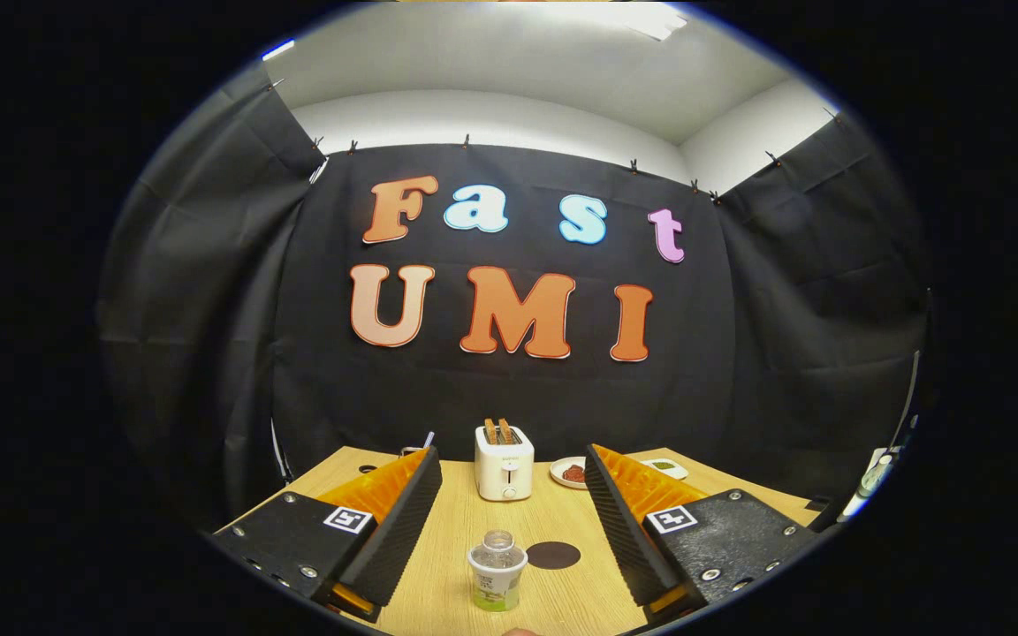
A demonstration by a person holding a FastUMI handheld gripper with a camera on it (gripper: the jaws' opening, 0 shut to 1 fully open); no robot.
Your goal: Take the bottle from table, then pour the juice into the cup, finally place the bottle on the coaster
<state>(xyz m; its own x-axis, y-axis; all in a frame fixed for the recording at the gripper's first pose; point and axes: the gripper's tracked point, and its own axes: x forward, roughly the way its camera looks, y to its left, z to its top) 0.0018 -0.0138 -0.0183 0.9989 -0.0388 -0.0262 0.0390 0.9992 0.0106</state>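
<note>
Bottle (pixel 497 571): small clear plastic bottle, seen from above; white and green label round its lower body; mouth open, no cap on it; stands upright on the wooden table; contents cannot be told.
Bottle, place: just beside the coaster, on its near-left side; not touching it.
Coaster (pixel 553 555): flat, round, dark disc; lies flat on the table top; nothing stands on it.
Coaster, place: landmark for this entry; lies a little farther back than the bottle.
Cup (pixel 414 451): only a rim and a thin stick-like item show, mostly hidden; kind uncertain.
Cup, place: well behind the coaster and to its left.
</note>
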